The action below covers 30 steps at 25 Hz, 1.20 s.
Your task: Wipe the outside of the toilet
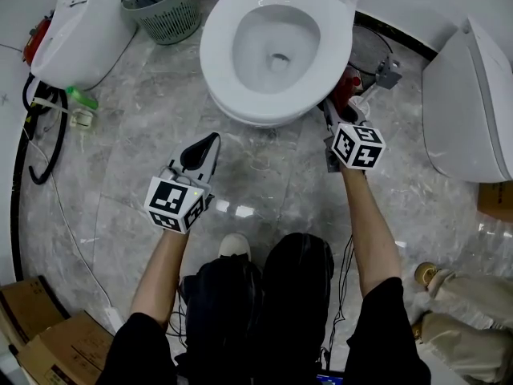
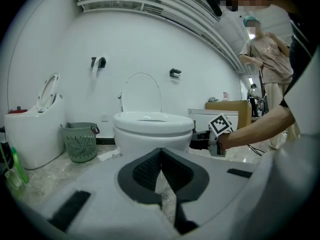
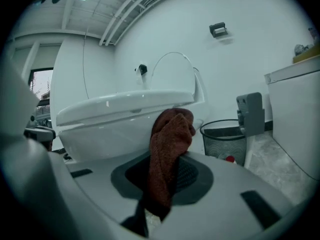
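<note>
The white toilet is seen at the far centre, lid raised. Close beside its right outer wall the right gripper is held, jaws clamped on a reddish-brown cloth. The left gripper is held above the marble floor near the bowl's front, jaws pressed together, nothing between them.

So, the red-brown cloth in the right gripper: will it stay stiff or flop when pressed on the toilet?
Probably floppy: the cloth folds over itself above the right gripper, which is shut on it. Its fuzzy, towel-like surface should drag rather than slip on the glossy toilet. It looks light for its size.
</note>
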### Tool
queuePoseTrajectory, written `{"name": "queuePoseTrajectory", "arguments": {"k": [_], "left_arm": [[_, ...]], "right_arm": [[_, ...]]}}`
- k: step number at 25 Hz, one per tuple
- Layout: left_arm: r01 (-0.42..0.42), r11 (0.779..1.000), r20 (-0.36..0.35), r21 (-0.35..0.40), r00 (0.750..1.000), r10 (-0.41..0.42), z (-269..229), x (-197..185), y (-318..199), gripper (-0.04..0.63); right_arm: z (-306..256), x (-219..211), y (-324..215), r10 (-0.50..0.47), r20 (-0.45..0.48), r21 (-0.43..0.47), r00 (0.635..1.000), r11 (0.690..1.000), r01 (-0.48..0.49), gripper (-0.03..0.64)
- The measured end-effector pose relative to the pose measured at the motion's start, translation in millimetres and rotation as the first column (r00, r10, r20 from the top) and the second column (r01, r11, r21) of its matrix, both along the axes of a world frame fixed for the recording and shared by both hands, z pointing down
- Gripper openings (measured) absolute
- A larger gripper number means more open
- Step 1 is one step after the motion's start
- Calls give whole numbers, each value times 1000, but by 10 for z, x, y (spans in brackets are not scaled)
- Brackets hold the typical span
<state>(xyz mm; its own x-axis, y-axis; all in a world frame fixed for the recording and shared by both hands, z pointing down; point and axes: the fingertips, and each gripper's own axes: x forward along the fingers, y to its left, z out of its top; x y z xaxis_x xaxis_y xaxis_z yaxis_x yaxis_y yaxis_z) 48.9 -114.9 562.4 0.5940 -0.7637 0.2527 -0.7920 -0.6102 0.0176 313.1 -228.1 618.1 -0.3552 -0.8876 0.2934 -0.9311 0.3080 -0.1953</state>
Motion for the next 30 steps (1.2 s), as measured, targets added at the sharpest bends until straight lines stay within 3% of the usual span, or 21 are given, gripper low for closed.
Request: {"name": "queuePoseTrajectory", "arguments": {"k": [12,15,23,30], "left_arm": [[11,1000,2,14,1000,-11,3,35,99,6],[19,1000,-4,20,1000,-19,-31,20,94,6],[18,999,-16,28,1000,-18,-44,31,104,6],[27,999,-22,39,999,-26,-103,31,91,6]], "right_arm": [[485,-595,565,-180,3,-118,984,977,179,77],[488,-502,694,-157,7,-131,988,979,156,78],[-32,3,793,-82,-53,1,995,997,82,78],[-474,-166,596,-73,-2,90,997,993,73,78]]}}
